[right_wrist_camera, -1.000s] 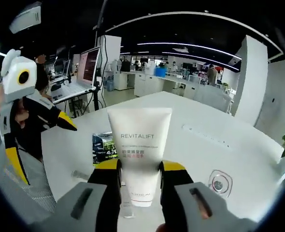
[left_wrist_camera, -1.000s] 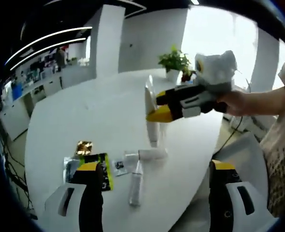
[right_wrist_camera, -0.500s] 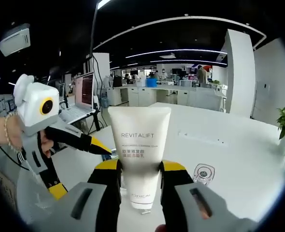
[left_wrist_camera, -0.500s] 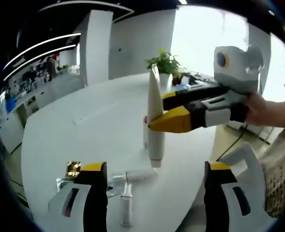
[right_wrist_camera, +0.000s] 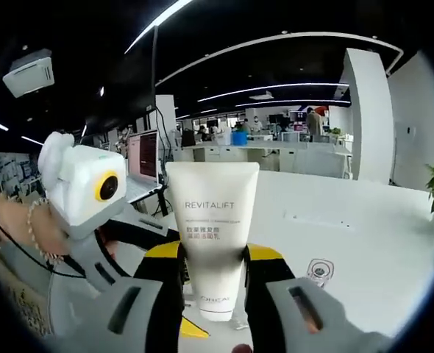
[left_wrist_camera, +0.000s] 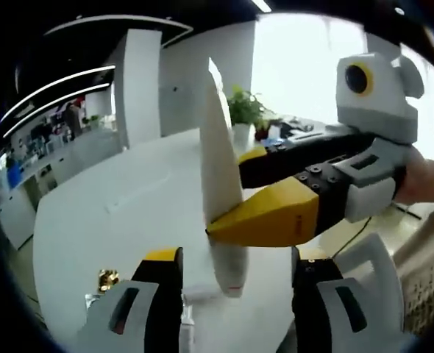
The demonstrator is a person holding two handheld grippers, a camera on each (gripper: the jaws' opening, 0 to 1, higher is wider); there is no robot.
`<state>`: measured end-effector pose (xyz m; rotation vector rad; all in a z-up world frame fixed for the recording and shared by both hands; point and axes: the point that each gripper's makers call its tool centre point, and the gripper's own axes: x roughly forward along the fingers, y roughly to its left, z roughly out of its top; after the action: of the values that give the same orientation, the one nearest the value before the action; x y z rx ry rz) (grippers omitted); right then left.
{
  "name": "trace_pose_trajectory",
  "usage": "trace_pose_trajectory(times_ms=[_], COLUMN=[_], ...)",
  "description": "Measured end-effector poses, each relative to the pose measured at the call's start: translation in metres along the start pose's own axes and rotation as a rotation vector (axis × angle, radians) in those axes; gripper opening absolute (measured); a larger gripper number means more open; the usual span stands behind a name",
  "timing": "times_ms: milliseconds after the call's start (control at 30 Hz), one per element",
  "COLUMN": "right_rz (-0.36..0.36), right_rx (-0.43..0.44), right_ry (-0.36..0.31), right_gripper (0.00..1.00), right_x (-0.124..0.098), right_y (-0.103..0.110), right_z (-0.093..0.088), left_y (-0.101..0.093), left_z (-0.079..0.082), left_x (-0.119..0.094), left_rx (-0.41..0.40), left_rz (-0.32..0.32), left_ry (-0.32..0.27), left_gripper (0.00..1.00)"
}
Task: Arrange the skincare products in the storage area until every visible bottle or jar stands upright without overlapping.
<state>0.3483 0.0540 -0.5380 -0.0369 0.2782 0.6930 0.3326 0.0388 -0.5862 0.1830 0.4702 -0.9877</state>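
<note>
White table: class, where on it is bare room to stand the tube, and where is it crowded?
The white table is bare across its far half, toward the potted plant. It is crowded near the left tool, where a gold wrapper lies. The right tool holds the tube.

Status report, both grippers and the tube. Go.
Right gripper shut on white tube, held in the air, cap down. Left gripper open, just below the tube. Small bottle lying on white table.

I see white tube (right_wrist_camera: 212,239) with grey REVITALIFT lettering; my right gripper (right_wrist_camera: 212,276) grey with yellow-and-black tips; left gripper (left_wrist_camera: 232,276) same colours; bench (left_wrist_camera: 121,213) white; small gold item (left_wrist_camera: 107,279); green plant (left_wrist_camera: 244,108).
</note>
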Motion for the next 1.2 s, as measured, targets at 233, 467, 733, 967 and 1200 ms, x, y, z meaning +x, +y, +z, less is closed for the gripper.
trace_pose_trajectory(times_ms=[233,467,733,967,1200], right_rz=[0.029,0.037,0.065,0.070,0.112], right_rx=[0.037,0.065,0.091,0.117,0.115], right_ry=[-0.018,-0.029,-0.033,-0.044,-0.062], right_gripper=[0.30,0.30,0.31,0.31,0.31], right_x=[-0.001,-0.002,-0.004,-0.006,-0.008], right_y=[0.007,0.009,0.019,0.018,0.019], right_z=[0.008,0.011,0.010,0.012,0.010], left_y=[-0.002,0.004,0.006,0.005,0.003], left_z=[0.001,0.011,0.015,0.018,0.017], left_x=[0.001,-0.003,-0.005,-0.007,-0.008], left_rx=[-0.019,-0.032,-0.015,-0.002,-0.004], left_rz=[0.022,0.059,0.073,0.070,0.038], left_ry=[-0.020,-0.070,-0.087,-0.101,-0.088], left_gripper=[0.40,0.28,0.20,0.19,0.17])
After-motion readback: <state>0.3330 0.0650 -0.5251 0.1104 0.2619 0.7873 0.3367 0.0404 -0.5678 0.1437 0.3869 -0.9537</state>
